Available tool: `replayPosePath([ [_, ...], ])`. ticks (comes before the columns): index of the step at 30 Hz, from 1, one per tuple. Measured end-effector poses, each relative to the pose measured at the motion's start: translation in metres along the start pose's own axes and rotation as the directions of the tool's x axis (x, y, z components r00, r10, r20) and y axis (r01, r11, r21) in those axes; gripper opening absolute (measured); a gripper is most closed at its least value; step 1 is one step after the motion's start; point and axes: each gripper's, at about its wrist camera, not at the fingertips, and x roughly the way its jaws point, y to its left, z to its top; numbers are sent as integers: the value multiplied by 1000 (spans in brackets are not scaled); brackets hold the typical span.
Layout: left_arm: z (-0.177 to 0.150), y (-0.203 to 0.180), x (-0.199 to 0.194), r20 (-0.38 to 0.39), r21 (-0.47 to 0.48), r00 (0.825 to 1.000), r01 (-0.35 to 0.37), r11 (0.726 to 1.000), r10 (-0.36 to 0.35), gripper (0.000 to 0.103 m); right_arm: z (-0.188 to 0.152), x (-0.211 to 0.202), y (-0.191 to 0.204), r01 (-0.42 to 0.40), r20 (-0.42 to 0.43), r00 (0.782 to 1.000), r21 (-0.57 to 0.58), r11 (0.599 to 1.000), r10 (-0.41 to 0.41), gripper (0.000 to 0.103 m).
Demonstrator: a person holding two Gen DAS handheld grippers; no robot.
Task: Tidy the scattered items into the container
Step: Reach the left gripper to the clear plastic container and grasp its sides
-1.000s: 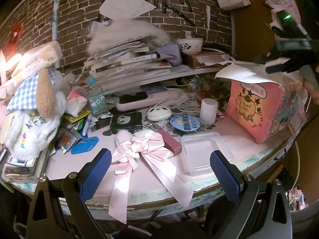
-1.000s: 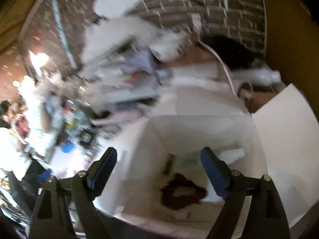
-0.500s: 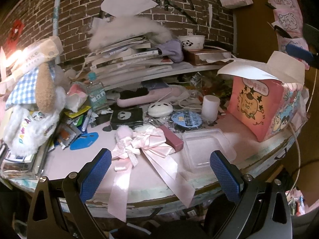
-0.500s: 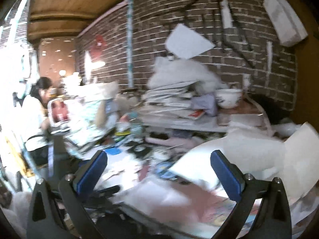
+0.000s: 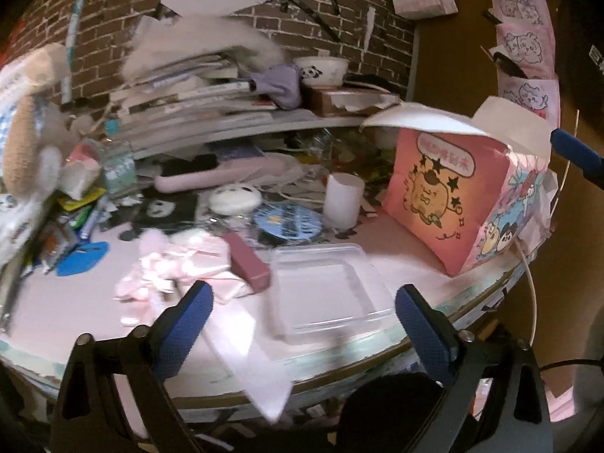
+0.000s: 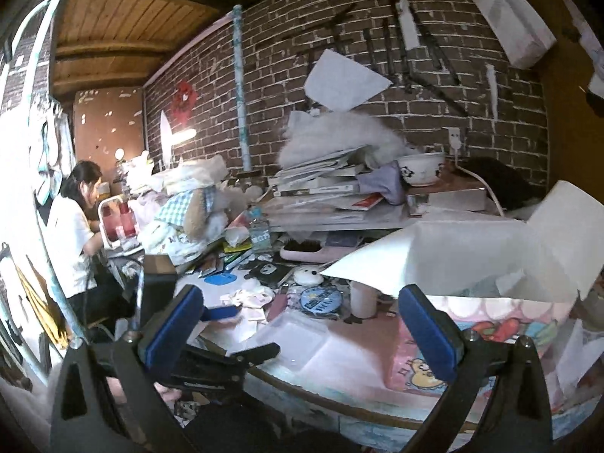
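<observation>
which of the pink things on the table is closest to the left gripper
The pink ribbon bow, lying just ahead of the left gripper. The small pink box sits beside it slightly further back; the pink brush and pink carton are further.

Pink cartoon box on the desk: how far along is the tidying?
Done: nothing that shows; the pink cartoon box stands with flaps open, its inside hidden. In hand: nothing; the left gripper and right gripper are both open and empty. Left: the pink ribbon bow, maroon case, clear plastic lid, white cup and blue round badge all lie on the desk.
</observation>
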Motion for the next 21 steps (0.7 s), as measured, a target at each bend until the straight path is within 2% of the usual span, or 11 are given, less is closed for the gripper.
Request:
replayPosePath([
  [5,-3,-17,17,-37,24,999,4,1000,-3,86,0,-5,-12,0,5,1000,29,1000,0,103],
  [10,-5,-25,28,-60,42,998,-22,999,24,77,-3,-7,-19,-3,4,1000,46,999,3,103],
  [21,-7,-29,42,-57,43,996,-66,997,68,76,-5,-10,-29,-7,2,1000,82,997,7,103],
])
